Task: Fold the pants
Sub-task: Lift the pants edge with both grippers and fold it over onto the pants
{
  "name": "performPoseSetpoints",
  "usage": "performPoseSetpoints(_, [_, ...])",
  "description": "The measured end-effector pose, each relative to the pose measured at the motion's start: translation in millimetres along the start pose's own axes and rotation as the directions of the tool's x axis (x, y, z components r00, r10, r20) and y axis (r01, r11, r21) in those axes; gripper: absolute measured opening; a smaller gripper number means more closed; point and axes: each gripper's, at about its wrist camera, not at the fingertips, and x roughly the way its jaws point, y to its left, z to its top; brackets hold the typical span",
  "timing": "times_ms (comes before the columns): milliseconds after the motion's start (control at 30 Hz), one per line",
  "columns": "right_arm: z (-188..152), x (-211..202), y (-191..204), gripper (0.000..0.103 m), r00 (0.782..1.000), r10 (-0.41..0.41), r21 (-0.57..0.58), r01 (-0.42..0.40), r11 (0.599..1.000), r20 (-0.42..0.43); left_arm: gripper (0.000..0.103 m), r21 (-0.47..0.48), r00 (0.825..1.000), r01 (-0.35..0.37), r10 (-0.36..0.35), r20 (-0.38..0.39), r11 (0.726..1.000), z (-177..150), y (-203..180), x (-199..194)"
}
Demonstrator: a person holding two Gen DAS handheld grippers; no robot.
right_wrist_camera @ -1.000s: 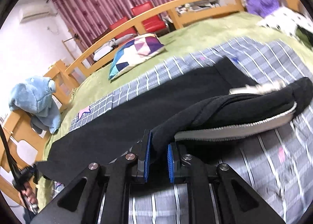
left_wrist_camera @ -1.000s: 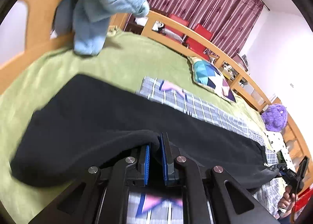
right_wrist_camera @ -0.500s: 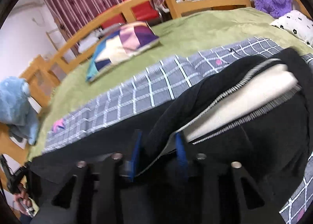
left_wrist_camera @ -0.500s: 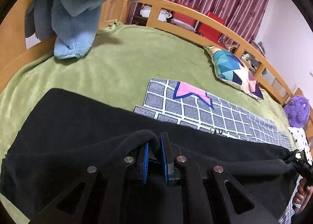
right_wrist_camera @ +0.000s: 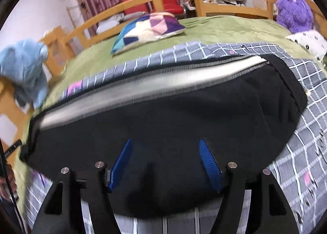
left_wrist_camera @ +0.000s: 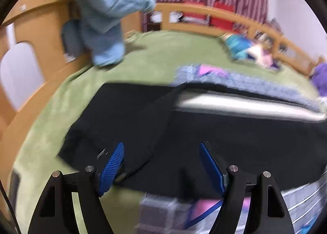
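Observation:
The black pants (left_wrist_camera: 224,131) lie folded lengthwise across the bed, with a pale grey inner waistband strip (left_wrist_camera: 245,105) showing along the far edge. In the right wrist view the pants (right_wrist_camera: 184,121) fill the middle, with the same pale strip (right_wrist_camera: 153,84) on top. My left gripper (left_wrist_camera: 162,146) is open and empty just above the near edge of the pants. My right gripper (right_wrist_camera: 165,142) is open and empty above the black cloth. Both views are blurred by motion.
The pants rest on a grey checked sheet (right_wrist_camera: 296,152) over a green blanket (left_wrist_camera: 163,50). A blue plush (left_wrist_camera: 106,9) hangs on the wooden bed frame (left_wrist_camera: 36,29). A patterned cushion (right_wrist_camera: 149,29) and a purple plush (right_wrist_camera: 294,11) lie at the far side.
Both grippers have let go of the black pants and opened wide. The lifted cloth has dropped flat onto the bed, folded over with the pale strip on top.

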Motion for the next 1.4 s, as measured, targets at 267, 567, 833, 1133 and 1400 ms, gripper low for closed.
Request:
performPoseSetpoints(267, [-48,1,4,0.067,0.992,-0.078,-0.042,0.074,0.996,-0.096,0.074,0.015,0.982,-0.152,0.153,-0.110,0.988,-2,24,67])
performPoseSetpoints(567, [-62,1,-2,0.067,0.994,-0.080,0.013,0.081,0.997,-0.067,0.034,-0.019,0.979,-0.198,0.199,0.047,0.980,94,64,81])
performPoseSetpoints(833, [-66,-5,7,0.067,0.993,-0.106,0.000,0.106,0.994,-0.060,0.072,-0.037,0.981,-0.173,0.176,0.079,0.984,137,61,75])
performPoseSetpoints(1133, [-70,-41,-20,0.067,0.984,-0.177,0.022,0.177,0.984,-0.016,0.072,-0.128,0.984,0.174,-0.177,-0.011,0.976,36,37,12])
performPoseSetpoints(1400, [-71,-35,-81,0.067,0.987,-0.156,0.174,0.159,0.972,-0.033,0.070,-0.362,0.895,0.358,-0.427,-0.130,0.861,-66,31,30])
